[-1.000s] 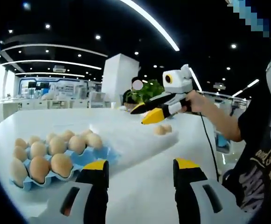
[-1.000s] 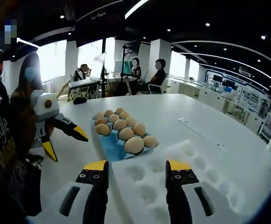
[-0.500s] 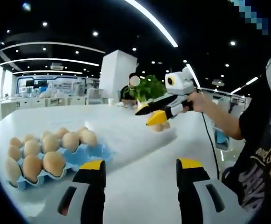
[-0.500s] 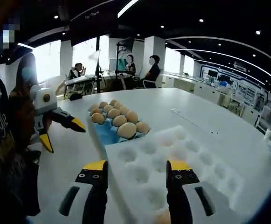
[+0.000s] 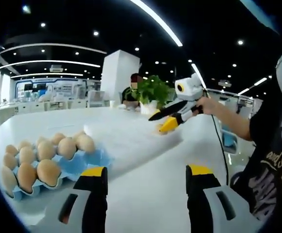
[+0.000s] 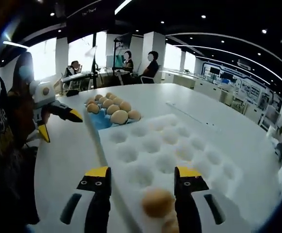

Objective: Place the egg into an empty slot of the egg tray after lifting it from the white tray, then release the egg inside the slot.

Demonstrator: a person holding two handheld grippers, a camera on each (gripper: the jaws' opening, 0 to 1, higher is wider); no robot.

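White round table (image 6: 257, 141) carried a white foam tray (image 6: 179, 145) of round hollows, and just beside its far end a blue egg tray (image 6: 99, 121) holding brown eggs, with bare blue slots at its near edge. Right gripper (image 6: 143, 182), black with yellow tips, hung over the white tray's near corner, jaws spread apart, one brown egg (image 6: 156, 202) lying between them in a hollow, a second egg (image 6: 170, 226) touching it below. Left gripper (image 5: 143, 177) hovered above bare tabletop near the egg tray, jaws wide and gripping nothing.
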